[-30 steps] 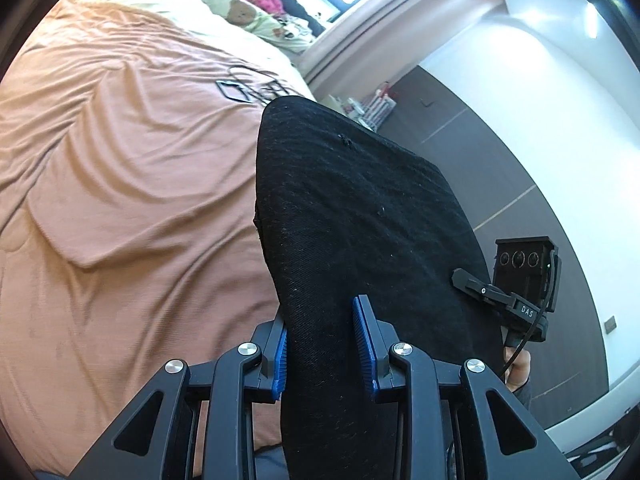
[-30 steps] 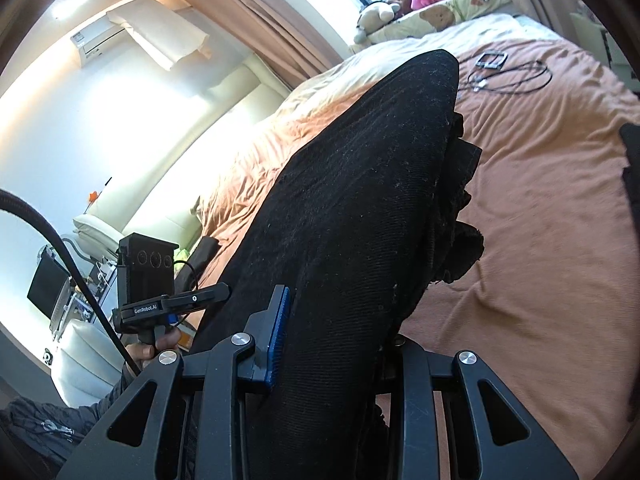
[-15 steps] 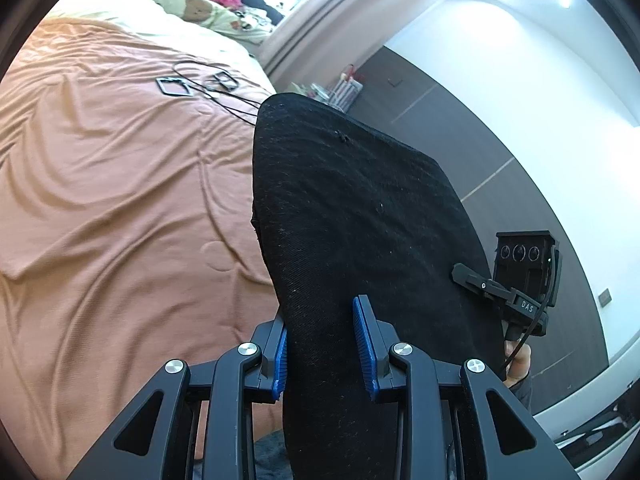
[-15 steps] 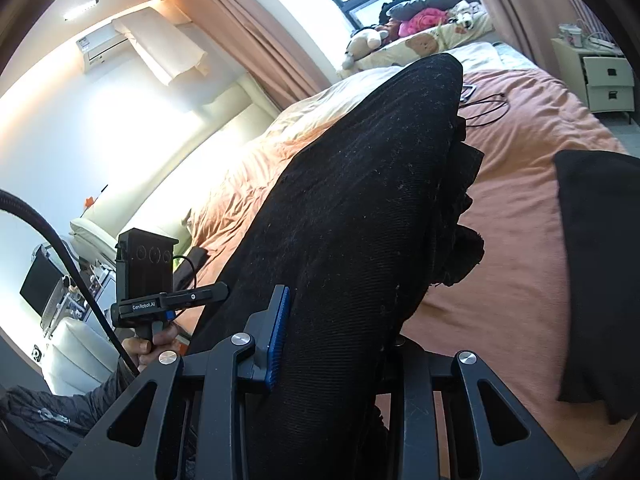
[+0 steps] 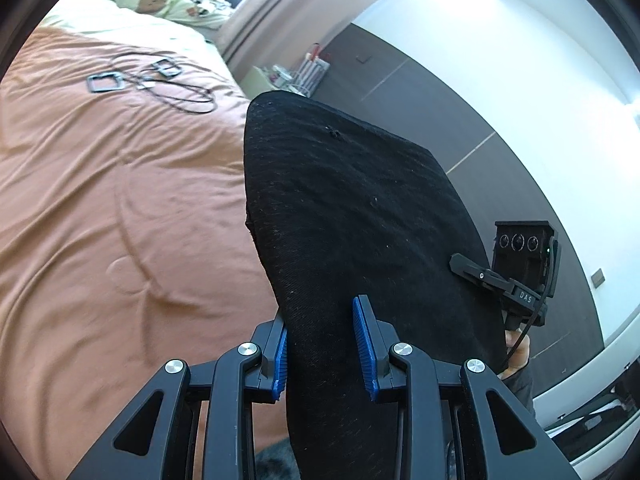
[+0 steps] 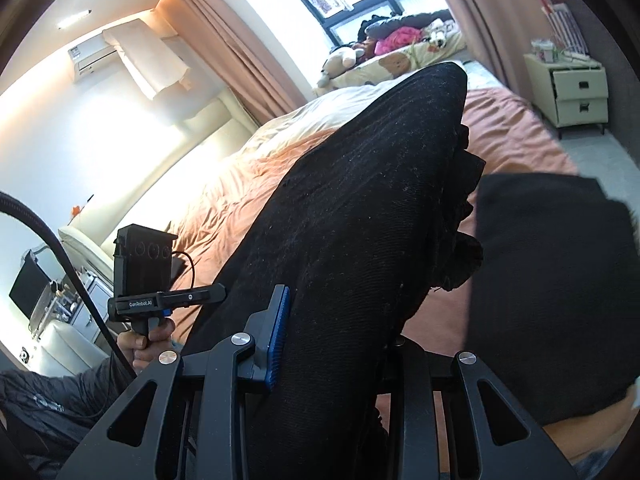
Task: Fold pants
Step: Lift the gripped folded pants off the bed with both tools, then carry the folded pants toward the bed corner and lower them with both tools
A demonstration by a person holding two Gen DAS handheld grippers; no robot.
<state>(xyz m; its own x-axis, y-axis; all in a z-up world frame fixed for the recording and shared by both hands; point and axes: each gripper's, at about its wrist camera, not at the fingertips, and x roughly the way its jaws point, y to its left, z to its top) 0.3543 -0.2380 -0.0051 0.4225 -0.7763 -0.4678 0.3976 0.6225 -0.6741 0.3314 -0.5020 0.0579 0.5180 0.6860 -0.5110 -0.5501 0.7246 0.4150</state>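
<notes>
The right gripper's (image 6: 332, 336) far finger is lying hidden behind the black pants (image 6: 360, 240), so only its blue ribbed pad (image 6: 278, 336) on the near side is showing, pressing into the cloth; the jaws are clamping the pants. In the left wrist view both blue pads of the left gripper (image 5: 322, 346) are flanking the pants (image 5: 352, 216), with the left pad touching the fabric edge and the cloth filling the gap, so that gripper is gripping the pants too. The lower end of the garment is running out of the frame at the bottom in both views. The pants are hanging lifted above the bed (image 5: 100, 208), folded into a long band whose long axis is stretching away from each gripper toward the far rounded fold. The fabric is looking like a coarse, finely ribbed black weave speckled with lint, bunching into ruffles along one edge (image 6: 464, 208). The bed's cover is showing as a smooth, wrinkled salmon sheet. Another black cloth (image 6: 552, 280) is lying blurred on the bed at the right.
</notes>
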